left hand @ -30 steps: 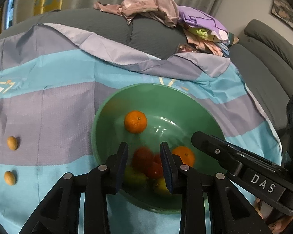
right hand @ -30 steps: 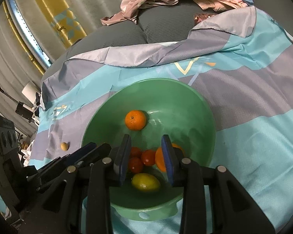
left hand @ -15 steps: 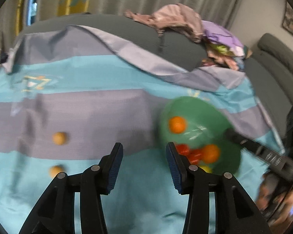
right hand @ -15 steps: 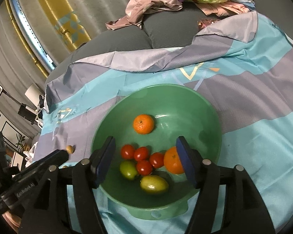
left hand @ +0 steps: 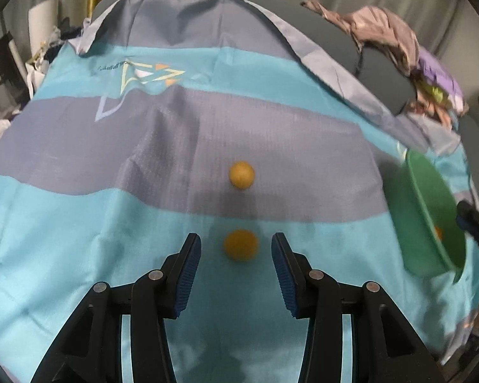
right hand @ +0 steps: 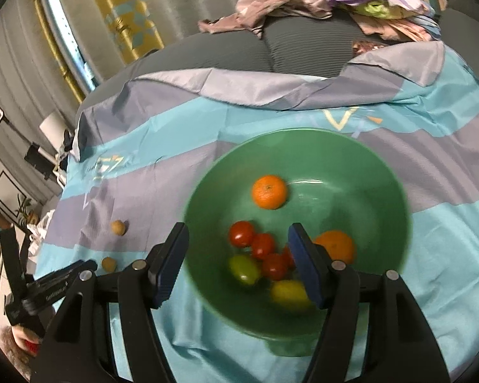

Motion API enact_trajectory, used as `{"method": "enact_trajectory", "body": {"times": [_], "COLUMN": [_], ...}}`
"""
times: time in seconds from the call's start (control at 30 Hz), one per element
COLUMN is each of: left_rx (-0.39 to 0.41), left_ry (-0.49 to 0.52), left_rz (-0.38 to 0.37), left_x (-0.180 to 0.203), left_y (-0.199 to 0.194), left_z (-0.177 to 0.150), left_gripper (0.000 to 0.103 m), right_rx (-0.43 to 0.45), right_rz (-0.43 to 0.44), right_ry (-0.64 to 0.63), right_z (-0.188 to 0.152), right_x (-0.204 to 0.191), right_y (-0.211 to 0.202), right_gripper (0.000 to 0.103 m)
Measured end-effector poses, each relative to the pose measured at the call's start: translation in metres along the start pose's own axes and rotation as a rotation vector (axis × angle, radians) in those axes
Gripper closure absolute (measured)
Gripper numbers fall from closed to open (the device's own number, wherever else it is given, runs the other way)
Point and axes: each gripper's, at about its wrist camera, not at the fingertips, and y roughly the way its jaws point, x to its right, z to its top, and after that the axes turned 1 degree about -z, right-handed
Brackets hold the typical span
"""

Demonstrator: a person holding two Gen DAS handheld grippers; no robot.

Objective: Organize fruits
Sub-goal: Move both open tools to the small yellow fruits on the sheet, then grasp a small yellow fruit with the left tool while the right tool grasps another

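The left claw [left hand: 236, 268] tilted down, jaws apart around a loquat [left hand: 241, 245] (untouched); the right claw [right hand: 239, 255] hung released over the bowl [right hand: 383, 172].

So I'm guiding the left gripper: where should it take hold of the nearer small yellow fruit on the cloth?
Across its middle, coming down from above. The nearer fruit is round, lies free on the cloth, and already sits in line between the open left gripper.
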Motion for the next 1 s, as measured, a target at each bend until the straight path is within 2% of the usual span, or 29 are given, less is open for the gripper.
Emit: {"method": "enact_trajectory", "body": {"times": [0.07,0.2,0.3,0.37,0.4,0.43,0.53,0.67,1.0], "left_rx": [0.003,-0.055,-0.092,-0.09,-0.097,-0.1,-0.091,-0.092,-0.086], "left_ry": [-0.02,-0.038,-0.057,-0.061,-0.055,-0.054,-0.079,-0.132,-0.163], "left_rz": [-0.009,-0.041,-0.028,-0.038,-0.038,-0.036,-0.039,-0.059,-0.043], "left_x": [-0.002,-0.004,-0.007,-0.007,-0.007,-0.008,-0.015,-0.025,-0.03], "left_y": [0.006,0.022,0.032,0.031,0.031,0.031,0.032,0.033,0.03], "left_z": [0.004,0.002,0.002,0.0,0.0,0.0,0.0,0.001,0.003], "left_gripper": [0.058,0.058,0.058,0.058,0.058,0.062,0.072,0.074,0.074], "right_rx": [-0.02,-0.08,-0.157,-0.204,-0.231,-0.259,-0.344,-0.386,-0.41], "right_rz": [0.019,0.095,0.155,0.164,0.179,0.202,0.261,0.255,0.22], "right_ry": [-0.034,-0.108,-0.153,-0.195,-0.213,-0.222,-0.223,-0.254,-0.306], "right_z": [0.004,0.014,0.019,0.02,0.02,0.019,0.014,0.007,0.001], "right_x": [-0.022,-0.067,-0.101,-0.121,-0.131,-0.138,-0.156,-0.174,-0.192], "right_y": [0.008,0.029,0.058,0.08,0.091,0.101,0.13,0.154,0.176], "right_gripper": [0.037,0.037,0.039,0.044,0.051,0.055,0.061,0.066,0.069]}}
